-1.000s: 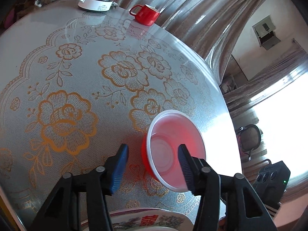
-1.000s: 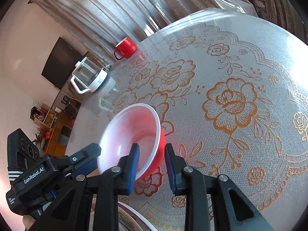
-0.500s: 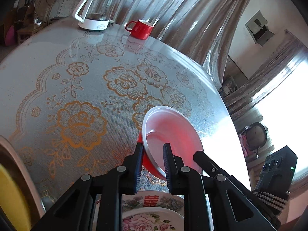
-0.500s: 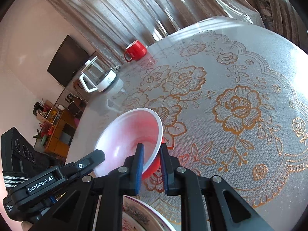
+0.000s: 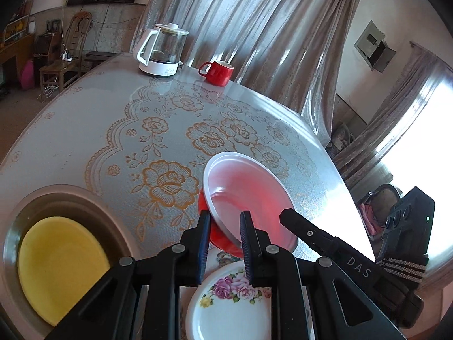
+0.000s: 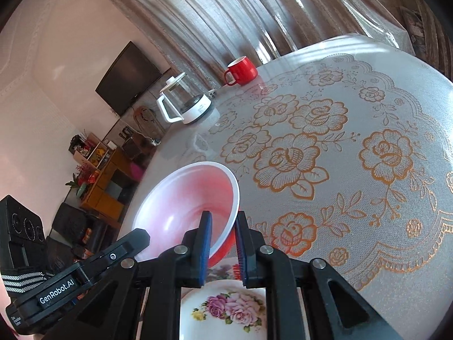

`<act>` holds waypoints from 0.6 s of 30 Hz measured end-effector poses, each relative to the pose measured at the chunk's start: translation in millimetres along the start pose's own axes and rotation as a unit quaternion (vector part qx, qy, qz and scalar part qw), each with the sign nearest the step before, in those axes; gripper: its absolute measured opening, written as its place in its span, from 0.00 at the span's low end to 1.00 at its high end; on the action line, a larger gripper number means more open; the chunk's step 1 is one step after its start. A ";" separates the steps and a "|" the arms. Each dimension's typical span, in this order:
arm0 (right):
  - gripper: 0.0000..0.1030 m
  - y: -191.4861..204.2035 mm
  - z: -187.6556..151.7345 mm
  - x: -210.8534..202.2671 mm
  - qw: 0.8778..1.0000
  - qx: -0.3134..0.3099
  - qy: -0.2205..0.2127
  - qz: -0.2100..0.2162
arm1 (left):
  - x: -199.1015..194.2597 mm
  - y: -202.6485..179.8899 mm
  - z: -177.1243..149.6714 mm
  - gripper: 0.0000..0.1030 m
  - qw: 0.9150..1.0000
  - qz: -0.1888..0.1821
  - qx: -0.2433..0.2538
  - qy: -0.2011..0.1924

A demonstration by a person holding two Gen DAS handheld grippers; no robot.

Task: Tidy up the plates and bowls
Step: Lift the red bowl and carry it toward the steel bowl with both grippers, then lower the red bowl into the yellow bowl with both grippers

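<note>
Round table (image 5: 70, 141) with gold-rose cloth. Steel basin (image 5: 17, 226) at its near left edge, yellow plate (image 5: 59, 266) inside. Red bowl (image 5: 249, 198), white inside, tilted, raised above the flowered plate (image 5: 229, 306) at the near edge. Left gripper (image 5: 225, 221) and right gripper (image 6: 222, 221) each pinch its rim, jaws nearly closed. Kettle (image 5: 162, 51) and red mug (image 5: 218, 72) at the far edge.

Both wrist views sit close and low at the table's (image 5: 70, 141) near edge, facing its far edge. Shared: red bowl (image 5: 246, 195) (image 6: 195, 206), kettle (image 5: 162, 51) (image 6: 185, 104), mug (image 5: 218, 72) (image 6: 242, 70).
</note>
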State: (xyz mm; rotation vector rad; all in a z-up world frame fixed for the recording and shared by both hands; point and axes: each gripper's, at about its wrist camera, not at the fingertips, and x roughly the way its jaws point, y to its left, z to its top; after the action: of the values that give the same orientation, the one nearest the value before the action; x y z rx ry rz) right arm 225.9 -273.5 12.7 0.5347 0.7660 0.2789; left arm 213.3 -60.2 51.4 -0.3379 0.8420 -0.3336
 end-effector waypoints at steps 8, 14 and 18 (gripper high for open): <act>0.15 33.4 -19.8 3.5 0.999 -0.023 0.015 0.021 | -37.4 26.6 -14.1 0.19 1.000 0.008 -0.011 -0.023; 0.15 62.5 -34.7 9.1 0.998 -0.043 0.032 0.044 | -64.5 55.5 -23.0 0.20 0.998 0.012 -0.035 -0.041; 0.15 84.1 -45.6 15.1 0.995 -0.061 0.044 0.058 | -78.6 77.8 -30.8 0.20 0.997 0.022 -0.058 -0.050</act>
State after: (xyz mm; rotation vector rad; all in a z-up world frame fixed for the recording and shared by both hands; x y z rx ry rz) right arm 199.6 -180.9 23.1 0.4531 0.7994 0.4560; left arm 152.7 37.3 52.0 -0.4400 0.7710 -0.2253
